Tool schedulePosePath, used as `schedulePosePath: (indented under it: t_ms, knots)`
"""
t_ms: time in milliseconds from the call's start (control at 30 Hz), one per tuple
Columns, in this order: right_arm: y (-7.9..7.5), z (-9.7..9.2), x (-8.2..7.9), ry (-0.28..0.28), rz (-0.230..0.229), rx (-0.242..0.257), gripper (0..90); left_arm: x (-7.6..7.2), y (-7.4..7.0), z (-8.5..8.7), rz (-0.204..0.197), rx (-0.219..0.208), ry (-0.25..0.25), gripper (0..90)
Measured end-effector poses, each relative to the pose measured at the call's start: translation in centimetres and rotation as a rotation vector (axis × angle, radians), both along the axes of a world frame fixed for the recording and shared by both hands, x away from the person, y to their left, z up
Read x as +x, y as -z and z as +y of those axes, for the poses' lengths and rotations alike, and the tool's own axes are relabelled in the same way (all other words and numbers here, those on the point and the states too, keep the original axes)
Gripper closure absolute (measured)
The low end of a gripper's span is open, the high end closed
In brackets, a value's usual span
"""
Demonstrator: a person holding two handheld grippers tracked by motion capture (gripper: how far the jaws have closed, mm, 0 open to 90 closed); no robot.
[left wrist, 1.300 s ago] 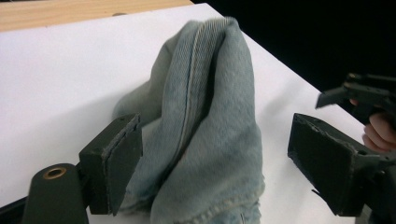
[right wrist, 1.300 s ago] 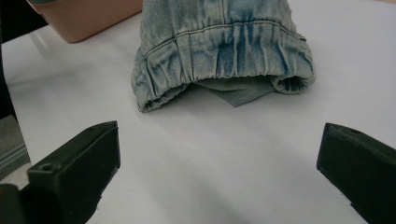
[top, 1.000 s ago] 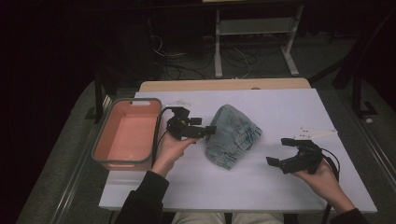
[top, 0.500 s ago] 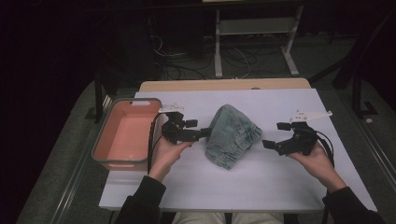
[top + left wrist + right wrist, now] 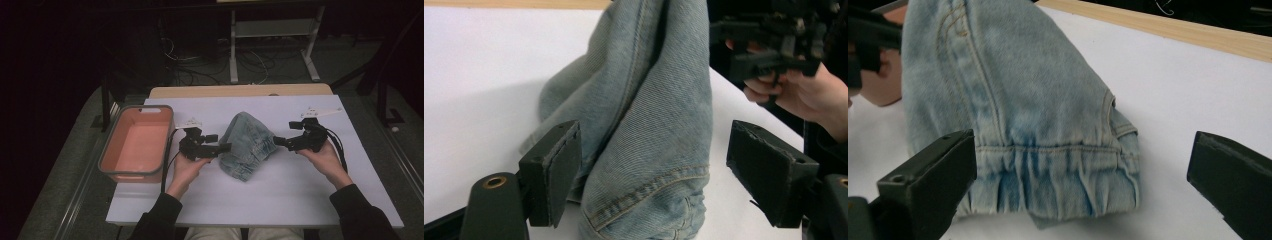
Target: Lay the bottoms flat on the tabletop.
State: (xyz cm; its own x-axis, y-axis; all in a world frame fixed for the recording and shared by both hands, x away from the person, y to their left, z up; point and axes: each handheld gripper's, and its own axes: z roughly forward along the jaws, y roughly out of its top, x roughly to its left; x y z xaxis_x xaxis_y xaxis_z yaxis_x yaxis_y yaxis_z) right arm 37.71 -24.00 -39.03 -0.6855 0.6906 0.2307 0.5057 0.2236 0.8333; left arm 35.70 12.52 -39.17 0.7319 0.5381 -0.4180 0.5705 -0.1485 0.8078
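The jeans point(image 5: 247, 145) lie bunched up in the middle of the white desk point(image 5: 280, 195). A second ago the two hands were farther off, the right one low and far out to the side. Now both have come in close, one on each side of the jeans.

The left gripper point(image 5: 225, 148) sits at the left edge of the cloth. Its jaws have just been closing a bit, but they are open and a fold of the jeans point(image 5: 649, 150) sits between them. The pads are not pressing on it yet. The right gripper point(image 5: 278, 142) is at the right edge. Its jaws stand wide open around the hem of the jeans point(image 5: 1048, 170), and it holds nothing.

So it looks like both hands are about to pinch the jeans, maybe to lift or spread them out.

The pink bin point(image 5: 135, 145) waits at the left, well apart. The jeans are so crumpled that I cannot tell which part is a leg or the waist. The room behind the desk is too dark to make out.
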Motion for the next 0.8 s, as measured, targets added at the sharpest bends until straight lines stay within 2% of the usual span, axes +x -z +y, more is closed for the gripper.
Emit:
schedulePosePath:
  t_ms: [67,200,300,433,567,667,733,800]
  knots:
    - [0.0,0.2,0.4,0.003,-0.001,0.012,0.0,-0.1,0.1,-0.3,-0.007,0.008,0.008,22.6]
    - [-0.1,0.8,1.4,-0.015,0.016,0.003,0.7,-0.1,0.4,-0.9,-0.013,0.023,0.016,23.9]
    - [0.0,1.0,1.6,-0.035,0.018,0.027,8.3,0.1,0.8,-1.2,-0.014,0.042,0.020,25.9]
    - [0.3,1.2,1.8,-0.043,0.014,0.014,14.3,0.2,1.4,-1.8,-0.005,0.065,0.045,36.7]
    - [0.6,1.4,2.2,-0.037,0.015,0.025,18.6,0.5,1.8,-2.0,-0.004,0.073,0.034,44.9]
    - [1.1,1.7,2.8,-0.053,0.049,0.037,22.5,0.7,2.1,-1.7,-0.002,0.074,0.036,52.1]
    - [1.5,2.0,3.1,-0.070,0.057,0.022,25.8,0.8,2.4,-1.7,-0.003,0.082,0.040,57.7]
    - [1.8,2.4,3.4,-0.096,0.072,0.027,35.8,0.9,2.7,-1.9,0.001,0.089,0.053,64.8]
